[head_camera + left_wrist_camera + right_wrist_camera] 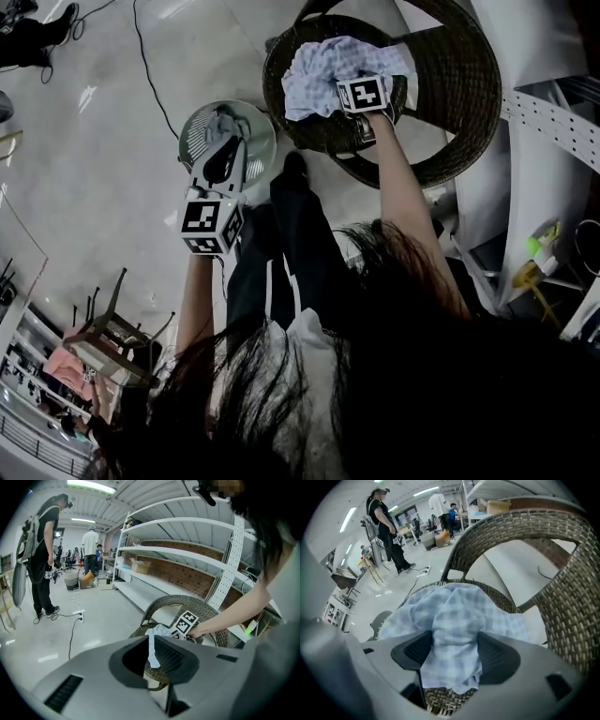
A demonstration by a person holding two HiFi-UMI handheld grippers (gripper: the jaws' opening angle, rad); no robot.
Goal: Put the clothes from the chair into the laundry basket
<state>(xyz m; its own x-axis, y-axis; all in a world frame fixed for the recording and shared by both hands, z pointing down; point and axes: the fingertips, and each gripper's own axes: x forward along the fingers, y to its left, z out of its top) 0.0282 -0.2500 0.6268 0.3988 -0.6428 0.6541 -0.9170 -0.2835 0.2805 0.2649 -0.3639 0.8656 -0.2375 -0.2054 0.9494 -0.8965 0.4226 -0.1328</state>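
A pale checked cloth lies bunched on the seat of a dark wicker chair. My right gripper points steeply down onto it, jaws wide, with a fold of the cloth bulging up between the pads. A round perforated laundry basket stands on the floor left of the chair. Over it, my left gripper has its jaws nearly together with a thin strip of pale cloth in the narrow gap.
White metal shelving stands right behind the chair. The person's dark-trousered legs are between basket and chair. A black cable crosses the floor. Other people stand farther off; a stool is behind.
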